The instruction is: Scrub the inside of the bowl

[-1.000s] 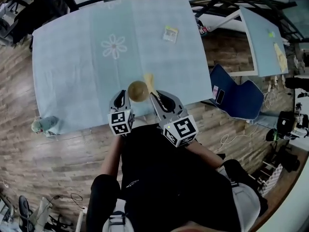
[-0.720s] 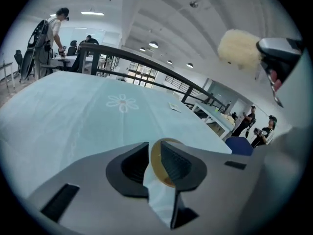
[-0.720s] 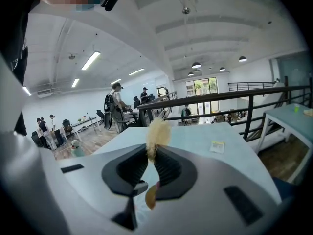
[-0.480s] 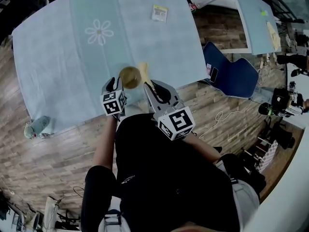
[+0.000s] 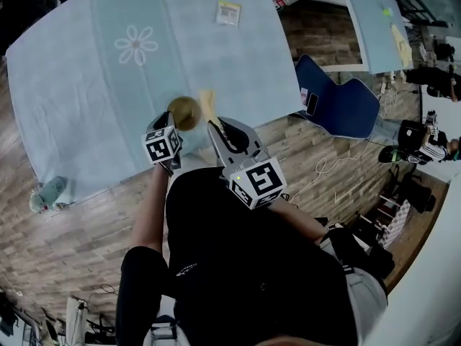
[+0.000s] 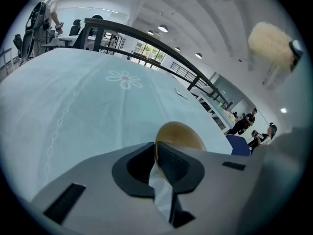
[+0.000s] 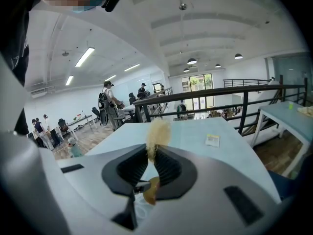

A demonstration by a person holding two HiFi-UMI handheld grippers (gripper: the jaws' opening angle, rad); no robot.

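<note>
Worktop (image 5: 94, 85) under a pale blue cloth fills the head view from 9 to 12 o'clock; a white flower print (image 5: 135, 45) sits at about 11. The person, in black, stands at the near edge and takes up the frame from centre to 6 o'clock. A blue chair (image 5: 338, 107) is on the wooden floor at 2 o'clock, off the worktop's right corner. Left gripper (image 5: 171, 123) reaches over the near edge. In its own view the left gripper (image 6: 155, 153) is narrowed onto the rim of the bowl (image 6: 178, 133), one pad on each side of the wall. The bowl (image 5: 184, 112) is golden brown and sits just inside the near edge, at 12 o'clock from the left gripper's marker cube. Right gripper (image 5: 216, 127) comes in from 5 o'clock of the bowl. Its own view shows the right gripper (image 7: 150, 163) pinched on a pale, fibrous scrubber (image 7: 157, 133), the tuft poking out past the pads. In the head view the scrubber (image 5: 207, 101) lies at the bowl's 2 o'clock, just beside it. From the left gripper view it hangs high and well clear of the bowl. A small card (image 5: 229, 11) lies flat near the far edge at 12 o'clock. A small teal thing (image 5: 47, 193) sits at 8 o'clock, by the worktop's near left corner; too small to identify.
</note>
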